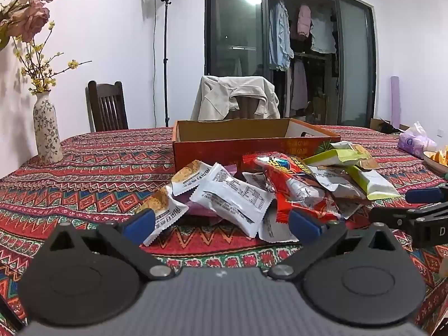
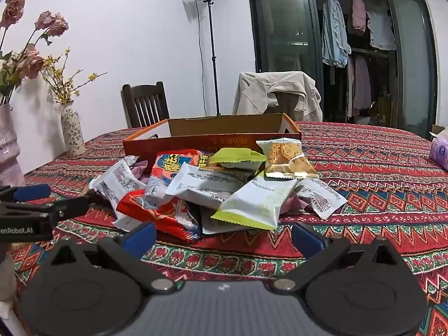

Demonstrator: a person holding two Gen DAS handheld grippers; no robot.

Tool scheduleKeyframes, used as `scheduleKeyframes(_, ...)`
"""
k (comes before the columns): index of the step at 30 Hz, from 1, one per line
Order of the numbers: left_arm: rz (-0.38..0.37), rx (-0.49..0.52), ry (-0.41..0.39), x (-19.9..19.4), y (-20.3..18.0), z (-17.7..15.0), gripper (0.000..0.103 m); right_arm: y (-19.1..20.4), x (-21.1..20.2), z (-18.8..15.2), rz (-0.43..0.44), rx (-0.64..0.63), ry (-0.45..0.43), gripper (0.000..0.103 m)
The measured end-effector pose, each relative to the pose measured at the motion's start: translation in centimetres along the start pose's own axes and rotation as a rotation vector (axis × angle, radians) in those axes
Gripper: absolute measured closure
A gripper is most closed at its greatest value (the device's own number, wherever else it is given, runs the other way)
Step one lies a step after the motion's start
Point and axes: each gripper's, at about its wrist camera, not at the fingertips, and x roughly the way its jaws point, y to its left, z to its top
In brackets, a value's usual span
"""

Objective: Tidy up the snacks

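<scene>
A heap of wrapped snacks lies on the patterned tablecloth in front of an orange cardboard box, whose inside looks bare. White packets, a red packet and green-edged packets overlap. My left gripper is open just short of the heap's near left side, nothing between its blue pads. My right gripper is open too, near the heap's right front, by a green-edged packet. Each gripper shows at the edge of the other's view.
A flowered vase stands at the table's left, with a pink vase nearer. A tissue pack and a bowl sit at the right. Two chairs stand behind the table, one draped with a jacket.
</scene>
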Motion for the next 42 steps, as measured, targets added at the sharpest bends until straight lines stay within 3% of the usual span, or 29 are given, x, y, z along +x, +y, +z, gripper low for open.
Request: scheduleKeyframes(42,-0.014,-0.025,0.013,0.23,0.19,-0.46,0.0,0.04,0.06,0.06,0.007,0.003,0.001,0.0)
